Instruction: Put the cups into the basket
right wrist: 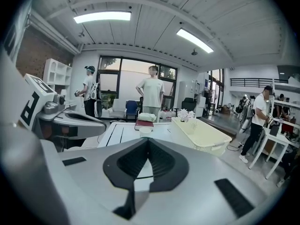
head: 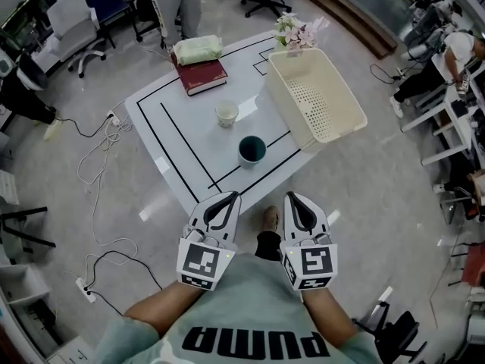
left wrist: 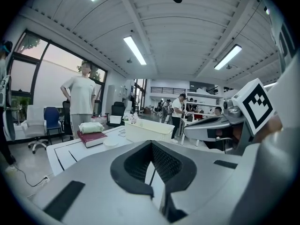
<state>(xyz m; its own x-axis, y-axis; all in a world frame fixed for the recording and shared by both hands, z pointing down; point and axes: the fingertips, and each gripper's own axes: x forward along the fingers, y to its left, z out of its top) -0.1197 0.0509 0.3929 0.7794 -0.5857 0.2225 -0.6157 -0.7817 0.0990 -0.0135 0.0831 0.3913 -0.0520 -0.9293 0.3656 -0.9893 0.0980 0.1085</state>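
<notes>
I hold both grippers low and close to my body, just short of the counter's (head: pixel 163 108) near corner. The left gripper (head: pixel 233 197) has its jaws pressed together with nothing between them; its own view shows only the bare white top and a black tape line through the gap behind the tips. The right gripper (head: pixel 292 196) is closed the same way and carries nothing.

Neither cup is in the basket. The dark green cup (head: pixel 251 149) stands upright on the counter, the nearer of the two to me, close to the basket's near left corner but not touching it. The pale cup (head: pixel 226 113) stands upright farther out and a little left, apart from the dark one, between it and the red book (head: pixel 201 76).

The cream basket (head: pixel 333 131) lies along the counter's right side, open side up and with nothing in it. Its outer edge appears to reach past the counter's rim. A small bunch of pale flowers (head: pixel 294 30) sits at its far end.

A light green pack (head: pixel 198 49) rests on top of the red book at the far left of the counter. Beyond the counter a person (head: pixel 180 2) stands on the floor. White cables (head: pixel 98 165) trail across the floor to my left.
</notes>
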